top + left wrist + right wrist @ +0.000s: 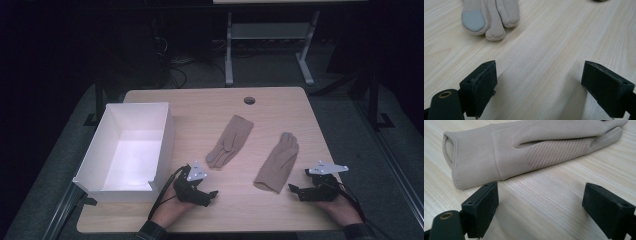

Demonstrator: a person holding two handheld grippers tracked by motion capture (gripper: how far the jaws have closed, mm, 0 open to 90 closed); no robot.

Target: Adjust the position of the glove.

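White box (131, 150): open-topped, rectangular, standing along the left edge of the table (260, 210), its near end overhanging the front left corner; inside bare and lit

Left gripper (206, 196): held in a hand (172, 210) at the front edge, just right of the box's near right corner, grey three-cornered plate on top, cable trailing back toward the sleeve. Jaws stand wide apart with bare wood between them in the left gripper view (539, 87); nothing gripped

Left glove (230, 141): beige, flat on the table near its middle, cuff toward the far edge, fingertips pointing to the front edge and lying just ahead of the left gripper. One fingertip carries a grey patch, plain in the left gripper view (490, 17)

Right glove (278, 163): beige, flat, right of the first and apart from it, cuff toward the front edge, fingers toward the far edge, one tip grey. In the right gripper view (524, 147) its open cuff lies just beyond the jaws, untouched

Right gripper (296, 190): held at the front right corner, pointing left at the right glove's cuff. Jaws spread wide (540, 210), empty
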